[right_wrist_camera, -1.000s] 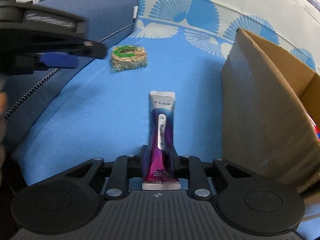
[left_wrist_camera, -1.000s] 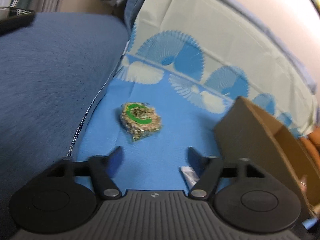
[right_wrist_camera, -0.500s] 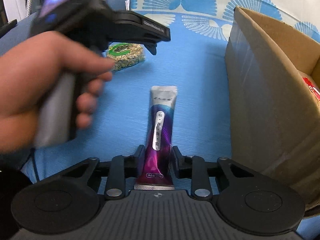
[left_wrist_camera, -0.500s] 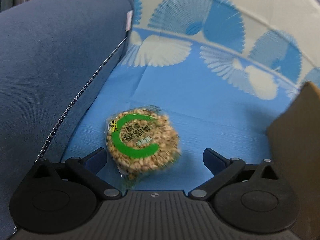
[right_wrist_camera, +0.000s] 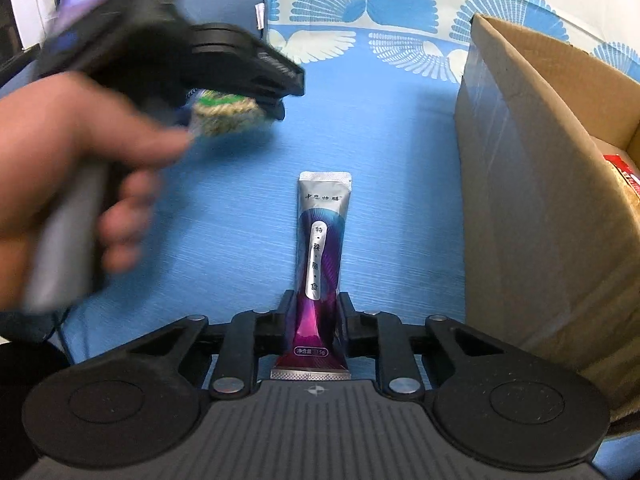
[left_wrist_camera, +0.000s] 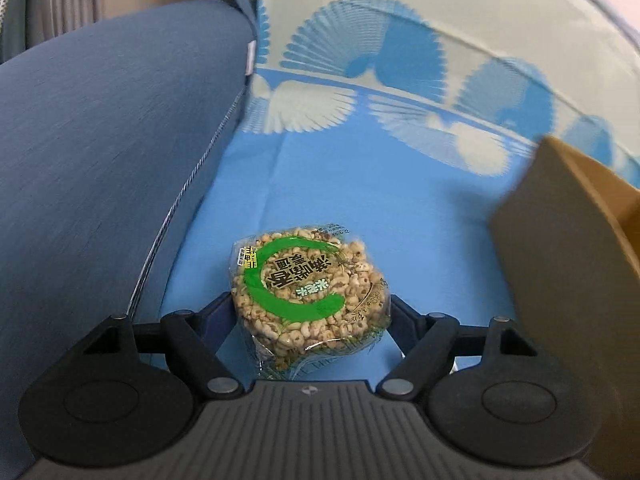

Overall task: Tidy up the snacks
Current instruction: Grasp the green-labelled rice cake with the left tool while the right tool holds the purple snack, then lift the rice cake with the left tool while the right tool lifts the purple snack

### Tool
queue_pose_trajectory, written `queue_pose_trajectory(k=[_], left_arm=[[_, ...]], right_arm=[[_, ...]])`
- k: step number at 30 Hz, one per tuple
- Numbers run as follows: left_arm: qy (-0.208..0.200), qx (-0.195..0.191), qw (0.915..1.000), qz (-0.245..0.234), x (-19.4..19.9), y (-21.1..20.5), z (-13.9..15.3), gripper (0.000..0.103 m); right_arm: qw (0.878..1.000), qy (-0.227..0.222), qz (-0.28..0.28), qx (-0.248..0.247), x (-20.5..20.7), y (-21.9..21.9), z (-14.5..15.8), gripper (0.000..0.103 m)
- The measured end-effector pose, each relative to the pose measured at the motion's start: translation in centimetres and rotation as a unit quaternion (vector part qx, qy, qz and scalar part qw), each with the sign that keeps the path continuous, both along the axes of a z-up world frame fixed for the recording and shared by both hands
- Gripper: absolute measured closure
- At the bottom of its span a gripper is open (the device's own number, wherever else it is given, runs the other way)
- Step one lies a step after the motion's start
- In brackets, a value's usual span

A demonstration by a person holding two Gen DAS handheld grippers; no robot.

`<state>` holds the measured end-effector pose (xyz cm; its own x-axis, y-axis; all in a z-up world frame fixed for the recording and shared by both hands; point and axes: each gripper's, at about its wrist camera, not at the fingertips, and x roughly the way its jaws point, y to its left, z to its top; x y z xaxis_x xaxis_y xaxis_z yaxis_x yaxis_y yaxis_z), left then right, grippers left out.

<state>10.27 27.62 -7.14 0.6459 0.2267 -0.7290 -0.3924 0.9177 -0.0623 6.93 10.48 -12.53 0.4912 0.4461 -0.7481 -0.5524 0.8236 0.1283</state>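
Note:
A round puffed-rice cake (left_wrist_camera: 308, 292) in a clear wrapper with a green ring lies on the blue cloth (left_wrist_camera: 360, 200). My left gripper (left_wrist_camera: 312, 308) straddles it, jaws closing, and both fingers touch the wrapper's sides. In the right wrist view the same cake (right_wrist_camera: 224, 120) shows blurred under the left gripper, which a hand (right_wrist_camera: 60, 152) holds. A purple and silver stick sachet (right_wrist_camera: 322, 240) lies lengthwise on the cloth. My right gripper (right_wrist_camera: 317, 316) is shut on the sachet's near end, just above its bottom seal.
An open cardboard box (right_wrist_camera: 540, 200) stands at the right, close to the sachet, with a red packet (right_wrist_camera: 624, 168) inside. Its corner (left_wrist_camera: 560, 260) also rises right of the left gripper. A dark blue cushion (left_wrist_camera: 100, 160) borders the cloth on the left.
The left gripper came forward over the rice cake, widened, then closed onto its sides. The right jaws narrowed onto the sachet's near end, and that hand stayed put.

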Motion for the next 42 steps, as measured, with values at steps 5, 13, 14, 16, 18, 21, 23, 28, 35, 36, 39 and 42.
queue_pose_trajectory(k=[5,13,14,16,18,21,23,28,35,36,39,42], left_arm=[[-0.004,-0.031,0.9989,-0.035,-7.3,-2.0,0.4,0.02],[0.017,-0.041,0.9975,-0.054,-9.5,-3.4,-0.3,0.019],[0.029,-0.045,0.9973,-0.051,-9.1,-3.4,-0.6,0.019],[0.049,-0.054,0.9963,-0.046,-8.6,-3.1,-1.2,0.019],[0.061,-0.067,0.9951,-0.041,-8.5,-2.6,-1.6,0.019],[0.071,-0.09,0.9926,-0.038,-8.4,-1.9,-2.1,0.019],[0.07,-0.095,0.9923,-0.038,-8.3,-1.6,-2.1,0.018],[0.07,-0.088,0.9929,-0.038,-8.4,-1.9,-2.2,0.018],[0.07,-0.088,0.993,-0.038,-8.3,-2.0,-2.3,0.018],[0.069,-0.088,0.993,-0.039,-8.3,-2.0,-2.4,0.018],[0.069,-0.087,0.993,-0.039,-8.3,-2.0,-2.4,0.018],[0.069,-0.088,0.993,-0.039,-8.3,-2.0,-2.4,0.018]], right_arm=[[1.0,-0.024,0.009,-0.006,-1.4,-0.7,0.8,0.082],[0.999,0.0,0.004,-0.035,-3.0,-1.7,-0.1,0.08],[0.999,-0.008,0.008,-0.04,-3.3,-1.7,-0.1,0.077],[0.999,-0.014,0.011,-0.043,-3.5,-1.7,-0.2,0.077],[0.999,-0.014,0.011,-0.037,-3.5,-2.0,-0.3,0.077],[0.999,-0.009,0.01,-0.03,-3.2,-2.2,-0.4,0.076],[1.0,-0.007,0.012,-0.027,-2.9,-2.0,-0.5,0.075],[1.0,-0.004,0.009,-0.021,-2.4,-1.9,-0.6,0.072],[1.0,-0.011,0.009,-0.022,-2.5,-1.9,-0.7,0.072],[1.0,-0.011,0.008,-0.022,-2.5,-1.9,-0.7,0.072],[1.0,-0.013,0.007,-0.022,-2.7,-1.9,-0.8,0.074],[1.0,-0.018,0.006,-0.024,-2.9,-1.9,-0.8,0.077]])
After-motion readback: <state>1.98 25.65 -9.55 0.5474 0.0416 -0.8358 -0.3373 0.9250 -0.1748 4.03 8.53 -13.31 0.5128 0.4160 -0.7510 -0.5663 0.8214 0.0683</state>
